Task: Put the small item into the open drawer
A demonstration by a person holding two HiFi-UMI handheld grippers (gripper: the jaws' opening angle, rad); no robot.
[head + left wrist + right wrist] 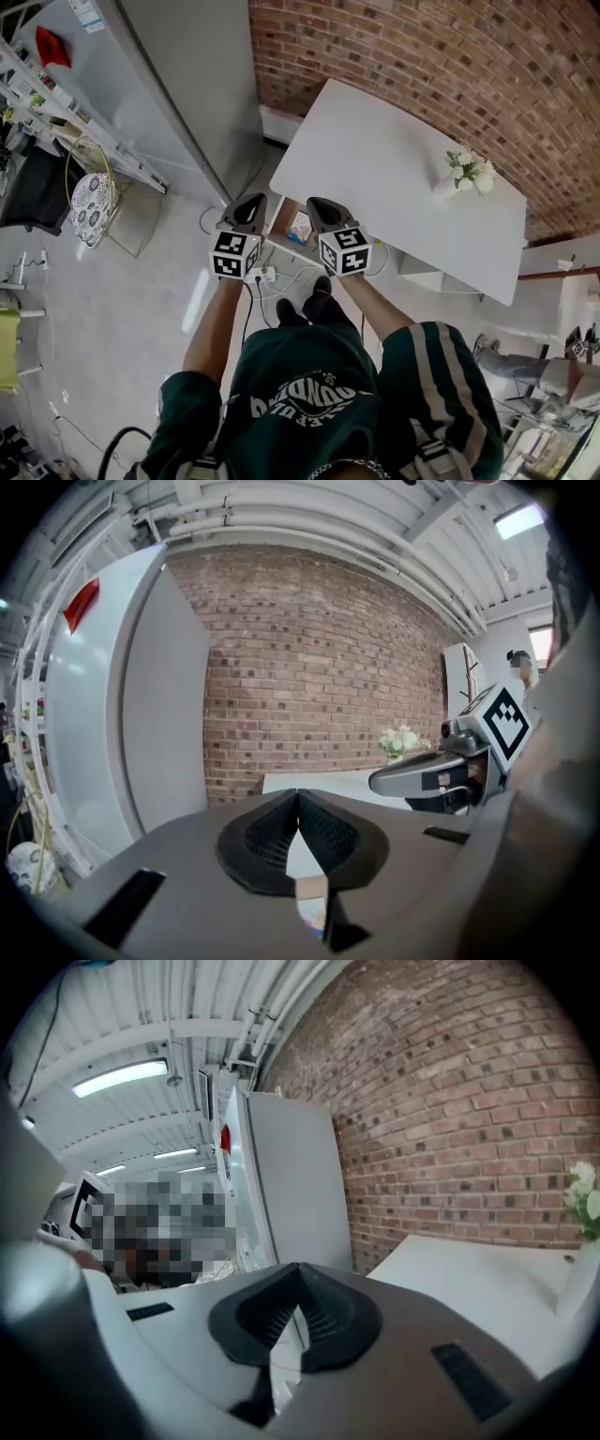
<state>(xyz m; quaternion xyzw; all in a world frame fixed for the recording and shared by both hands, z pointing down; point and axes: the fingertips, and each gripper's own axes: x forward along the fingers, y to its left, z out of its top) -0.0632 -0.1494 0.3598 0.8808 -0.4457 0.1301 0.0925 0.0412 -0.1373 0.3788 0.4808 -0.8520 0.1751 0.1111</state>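
In the head view my two grippers are held side by side over the near left corner of the white table (375, 159). The left gripper (249, 203) and the right gripper (322, 205) both point toward the table. Between them I see an open wooden drawer (282, 219) under the table edge, with a small blue and white item (299, 228) lying in it. In the left gripper view the pads of the left gripper (298, 797) meet at the tips with nothing between them. The right gripper (299, 1270) is likewise shut and empty.
A white vase of pale flowers (466, 173) stands on the table's right part. A brick wall (422, 47) runs behind the table. A tall grey cabinet (169, 84) stands to the left. A power strip with cables (263, 275) lies on the floor by my feet.
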